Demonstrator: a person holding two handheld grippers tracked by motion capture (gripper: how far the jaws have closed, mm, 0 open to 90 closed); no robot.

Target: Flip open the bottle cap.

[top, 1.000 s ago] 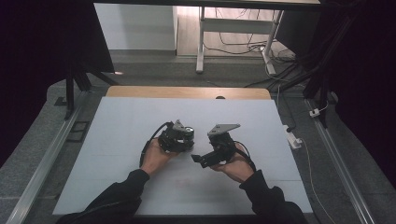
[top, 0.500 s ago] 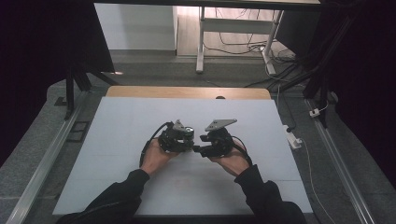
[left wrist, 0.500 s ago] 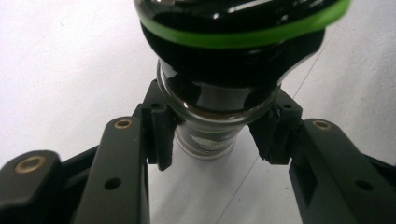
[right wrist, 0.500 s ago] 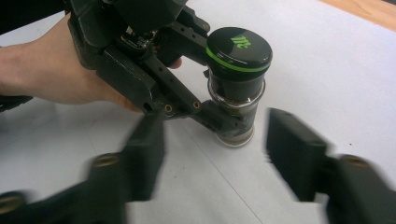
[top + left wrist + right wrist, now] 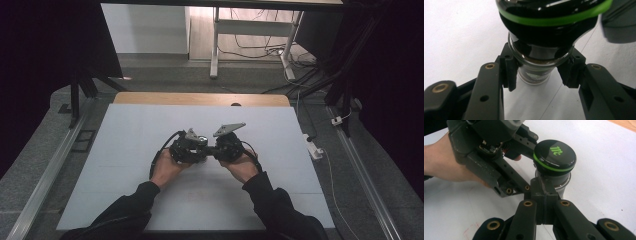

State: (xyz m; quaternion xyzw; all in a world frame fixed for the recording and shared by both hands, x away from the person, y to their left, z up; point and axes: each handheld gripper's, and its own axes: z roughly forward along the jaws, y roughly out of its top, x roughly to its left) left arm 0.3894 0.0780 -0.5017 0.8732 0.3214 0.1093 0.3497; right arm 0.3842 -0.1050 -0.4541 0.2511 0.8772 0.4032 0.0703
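Observation:
A small glass jar (image 5: 536, 56) with a black lid (image 5: 554, 157) ringed in green stands on the white table. My left gripper (image 5: 540, 72) is shut on its glass neck just under the lid, one pad on each side. In the right gripper view the left gripper (image 5: 499, 160) reaches in from the upper left, held by a hand. My right gripper (image 5: 544, 188) has just been closing; its jaws now meet with nothing between them, their tips right in front of the jar below the lid. In the high view both grippers (image 5: 197, 147) (image 5: 220, 149) sit tip to tip at mid-table.
The white tabletop (image 5: 125, 165) has a wooden strip (image 5: 200, 98) along its far edge. Metal rails (image 5: 50, 165) run down both sides. A white power strip (image 5: 314, 148) lies off the right edge. Cables and desk legs (image 5: 215, 45) are beyond the table.
My right gripper has moved left toward the left gripper and its jaws have closed together. The left gripper and the jar have stayed in place.

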